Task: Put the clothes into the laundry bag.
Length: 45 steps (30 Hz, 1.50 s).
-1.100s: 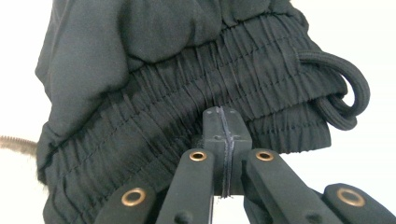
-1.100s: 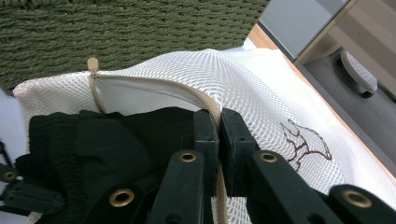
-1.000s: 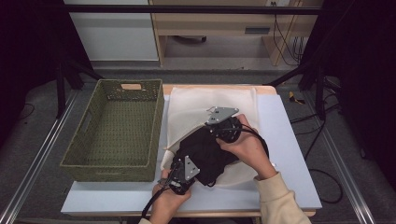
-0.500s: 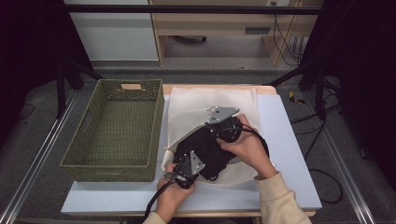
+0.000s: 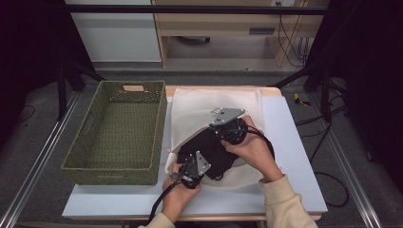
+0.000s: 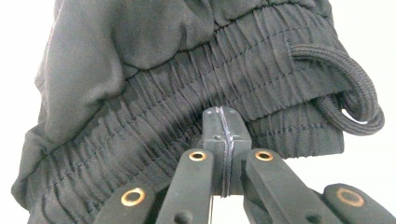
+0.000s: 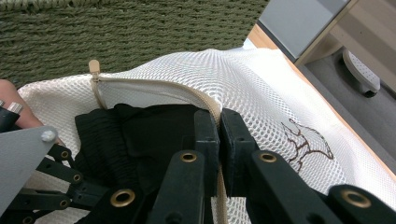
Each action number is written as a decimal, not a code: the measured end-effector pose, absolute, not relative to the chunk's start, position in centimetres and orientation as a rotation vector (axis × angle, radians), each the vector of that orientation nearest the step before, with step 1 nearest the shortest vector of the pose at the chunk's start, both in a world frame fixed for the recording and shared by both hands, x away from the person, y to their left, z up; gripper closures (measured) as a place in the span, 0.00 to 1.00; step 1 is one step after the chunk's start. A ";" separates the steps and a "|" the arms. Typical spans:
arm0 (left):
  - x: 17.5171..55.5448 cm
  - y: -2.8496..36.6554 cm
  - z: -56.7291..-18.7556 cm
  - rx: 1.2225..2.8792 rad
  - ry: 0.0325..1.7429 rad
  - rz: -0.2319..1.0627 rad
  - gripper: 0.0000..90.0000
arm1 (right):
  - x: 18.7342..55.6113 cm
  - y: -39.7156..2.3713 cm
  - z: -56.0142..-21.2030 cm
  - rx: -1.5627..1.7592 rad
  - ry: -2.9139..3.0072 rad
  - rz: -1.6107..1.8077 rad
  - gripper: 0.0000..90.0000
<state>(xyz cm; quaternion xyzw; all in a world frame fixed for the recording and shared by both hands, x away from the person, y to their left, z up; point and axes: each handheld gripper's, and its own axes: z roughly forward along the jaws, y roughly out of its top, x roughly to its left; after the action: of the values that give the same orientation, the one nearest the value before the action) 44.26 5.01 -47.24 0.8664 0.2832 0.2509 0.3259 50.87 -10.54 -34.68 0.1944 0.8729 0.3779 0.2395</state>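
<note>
The black garment lies at the open mouth of the white mesh bag, near the front edge of the tabletop. The left gripper is clamped on the garment's elastic waistband. The right gripper is clamped on the bag's zipper edge. The green basket stands at the left edge.

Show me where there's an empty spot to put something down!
The green woven basket is bare inside. The table is free right of the white mesh bag, and along the near edge in front of the basket. It is crowded mid-table, where the left gripper and right gripper pinch the black garment and the bag's zipper edge.
</note>
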 end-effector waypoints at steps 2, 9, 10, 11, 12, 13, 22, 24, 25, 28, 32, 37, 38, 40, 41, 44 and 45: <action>44.3 4.9 -47.3 2.262 0.748 0.657 1.00 | 50.8 -10.5 -34.7 0.528 2.393 1.033 0.96; 44.3 4.8 -47.3 2.268 0.738 0.677 1.00 | 50.9 -10.4 -34.7 0.524 2.392 1.033 0.96; 44.3 4.7 -47.3 2.269 0.737 0.677 1.00 | 50.9 -10.4 -34.7 0.529 2.389 1.036 0.96; 44.2 4.7 -47.3 2.270 0.735 0.679 1.00 | 50.9 -10.4 -34.7 0.531 2.388 1.038 0.96; 44.2 4.7 -47.3 2.270 0.734 0.680 1.00 | 50.9 -10.4 -34.7 0.532 2.388 1.038 0.96; 44.2 4.7 -47.3 2.271 0.734 0.680 1.00 | 50.9 -10.4 -34.7 0.532 2.388 1.039 0.96; 44.3 4.5 -47.3 2.294 0.716 0.693 1.00 | 50.9 -10.6 -34.6 0.542 2.382 1.049 0.96; 44.3 4.4 -47.3 2.289 0.716 0.701 1.00 | 50.9 -10.6 -34.6 0.533 2.381 1.046 0.96; 44.4 4.3 -47.3 2.291 0.717 0.703 1.00 | 50.9 -10.6 -34.5 0.534 2.380 1.045 0.96; 44.6 4.2 -47.3 2.293 0.715 0.708 1.00 | 50.8 -10.5 -34.5 0.535 2.383 1.044 0.96; 45.1 3.9 -47.3 2.289 0.718 0.711 1.00 | 50.8 -10.4 -34.6 0.531 2.386 1.039 0.96; 45.5 3.6 -47.4 2.288 0.718 0.728 1.00 | 50.8 -10.4 -34.6 0.530 2.386 1.041 0.96; 45.6 3.6 -47.4 2.286 0.718 0.731 1.00 | 50.8 -10.4 -34.6 0.531 2.386 1.041 0.96; 45.6 3.5 -47.5 2.287 0.715 0.735 1.00 | 50.8 -10.4 -34.6 0.529 2.385 1.044 0.96; 45.6 3.5 -47.5 2.289 0.712 0.739 1.00 | 50.9 -10.4 -34.5 0.532 2.385 1.043 0.96; 45.6 3.4 -47.6 2.285 0.709 0.746 1.00 | 51.0 -10.5 -34.5 0.534 2.381 1.048 0.96; 45.7 3.4 -47.6 2.284 0.710 0.745 1.00 | 51.0 -10.5 -34.5 0.536 2.380 1.054 0.96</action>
<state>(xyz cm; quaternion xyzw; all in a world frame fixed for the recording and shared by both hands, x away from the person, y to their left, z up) 45.67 3.44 -47.55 0.8659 0.2691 0.2824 0.3130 50.99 -10.51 -34.45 0.1957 0.8695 0.3849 0.2398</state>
